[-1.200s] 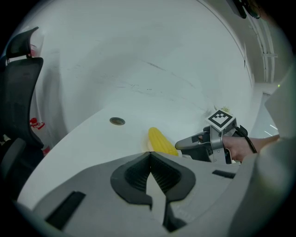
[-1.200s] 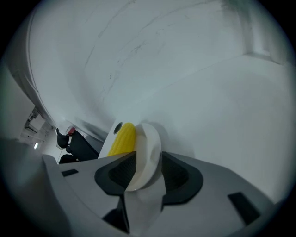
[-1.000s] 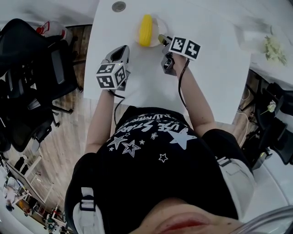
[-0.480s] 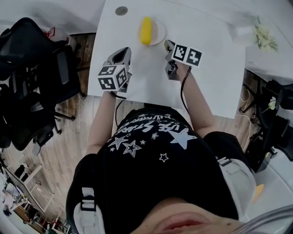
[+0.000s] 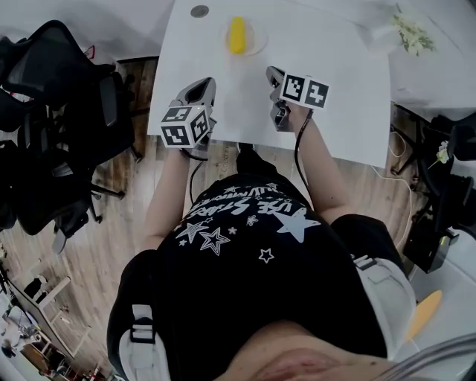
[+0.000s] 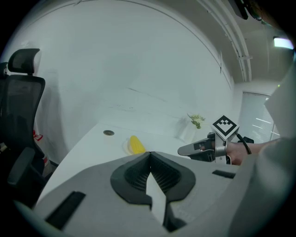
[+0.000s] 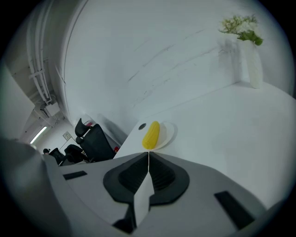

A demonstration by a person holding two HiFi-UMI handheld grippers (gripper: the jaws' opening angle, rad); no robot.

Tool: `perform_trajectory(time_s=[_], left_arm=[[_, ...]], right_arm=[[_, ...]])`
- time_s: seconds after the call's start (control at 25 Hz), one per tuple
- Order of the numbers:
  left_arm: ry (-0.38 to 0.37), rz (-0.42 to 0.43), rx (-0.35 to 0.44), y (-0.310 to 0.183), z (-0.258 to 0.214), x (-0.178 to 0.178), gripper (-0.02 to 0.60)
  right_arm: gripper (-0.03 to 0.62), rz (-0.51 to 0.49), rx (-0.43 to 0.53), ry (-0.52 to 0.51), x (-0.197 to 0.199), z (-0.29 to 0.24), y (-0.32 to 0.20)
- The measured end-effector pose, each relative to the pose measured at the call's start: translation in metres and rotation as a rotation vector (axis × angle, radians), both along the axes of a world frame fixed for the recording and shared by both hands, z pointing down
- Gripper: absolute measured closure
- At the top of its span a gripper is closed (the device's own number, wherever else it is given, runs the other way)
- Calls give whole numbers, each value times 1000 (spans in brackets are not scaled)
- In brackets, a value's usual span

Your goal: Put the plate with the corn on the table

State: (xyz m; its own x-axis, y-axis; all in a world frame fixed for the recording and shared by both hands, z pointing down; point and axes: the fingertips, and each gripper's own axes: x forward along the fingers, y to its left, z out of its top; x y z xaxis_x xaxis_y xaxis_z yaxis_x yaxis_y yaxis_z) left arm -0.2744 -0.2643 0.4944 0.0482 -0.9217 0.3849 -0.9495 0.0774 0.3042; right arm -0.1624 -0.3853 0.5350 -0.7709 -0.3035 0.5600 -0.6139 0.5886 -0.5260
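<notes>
We judge the task done: the plate (image 5: 256, 37) with the corn (image 5: 237, 35) sits on the white bench (image 5: 335, 89), toward its far left part, near a round grommet (image 5: 199, 11). Nothing seems left to place. The corn lies flat, its long axis running away from us toward the far edge. Our left gripper (image 5: 204, 84) has its fingers pressed together, empty. The right gripper (image 5: 274, 74) has just been closing its fingers, with nothing between them. Both hang over the near edge, well apart from the plate.
</notes>
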Motion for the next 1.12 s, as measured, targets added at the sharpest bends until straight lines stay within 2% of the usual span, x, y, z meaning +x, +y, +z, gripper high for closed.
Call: perform_trajectory(time_s=[0.68, 1.0, 1.12], left_arm=[[15, 0, 47, 159, -23, 57, 575], [18, 96, 64, 208, -24, 93, 575], [38, 101, 71, 226, -21, 103, 575]], right_arm=[[585, 10, 67, -26, 65, -42, 148], [586, 91, 72, -48, 111, -47, 216], [588, 116, 74, -52, 125, -47, 239]])
